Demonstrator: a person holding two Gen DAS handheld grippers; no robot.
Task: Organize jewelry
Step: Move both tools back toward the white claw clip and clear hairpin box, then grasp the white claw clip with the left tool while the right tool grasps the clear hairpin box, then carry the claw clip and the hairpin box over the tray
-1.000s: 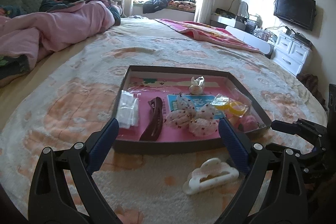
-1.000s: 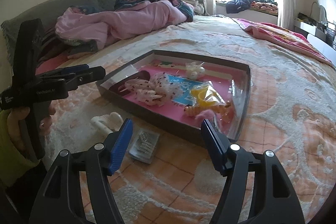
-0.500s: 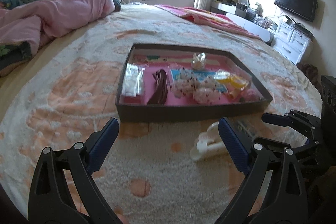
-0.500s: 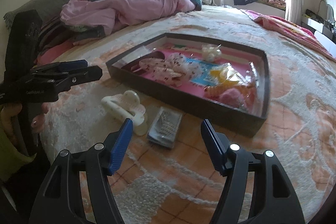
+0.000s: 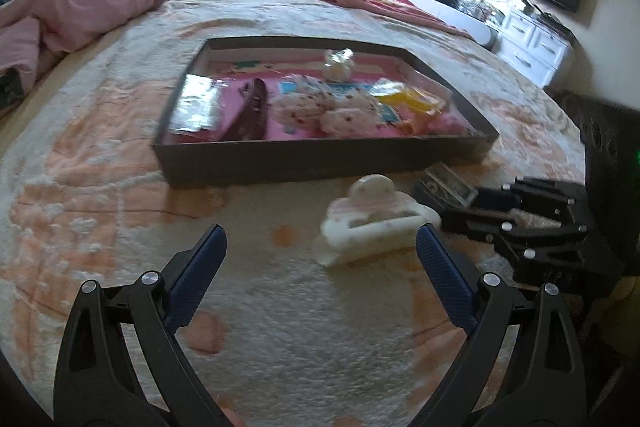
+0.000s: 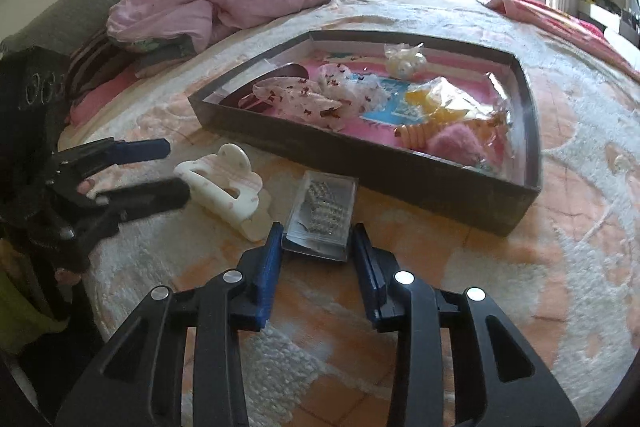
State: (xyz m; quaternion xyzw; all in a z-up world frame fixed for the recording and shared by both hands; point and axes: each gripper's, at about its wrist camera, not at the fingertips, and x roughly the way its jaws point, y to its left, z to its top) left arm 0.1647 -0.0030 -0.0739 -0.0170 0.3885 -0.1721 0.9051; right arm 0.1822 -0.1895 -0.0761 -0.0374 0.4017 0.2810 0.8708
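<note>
A white claw hair clip (image 5: pixel 376 223) (image 6: pixel 224 183) lies on the blanket in front of the dark tray (image 5: pixel 320 163) (image 6: pixel 360 157). My left gripper (image 5: pixel 320 259) (image 6: pixel 178 167) is open and low, its blue pads on either side of the clip's near end without touching it. To the clip's right lies a small clear box of rhinestone clips (image 6: pixel 320 215) (image 5: pixel 444 185). My right gripper (image 6: pixel 316 247) (image 5: pixel 464 211) is closing on the box's near end, its pads against both sides. The box still rests on the blanket. The tray holds several hair accessories.
The tray holds a brown clip (image 5: pixel 252 111), dotted fabric bows (image 5: pixel 328 107), a yellow packet (image 5: pixel 412 103), a pink fluffy piece (image 6: pixel 452 143) and a plastic bag (image 5: pixel 196 103). A pink quilt (image 6: pixel 224 7) is heaped at the bed's far left. A white dresser (image 5: pixel 532 47) stands right.
Both grippers sank toward the blanket and closer to the clip and box. The right gripper's jaws went from wide apart to narrow around the clear box. The left gripper stayed open.
</note>
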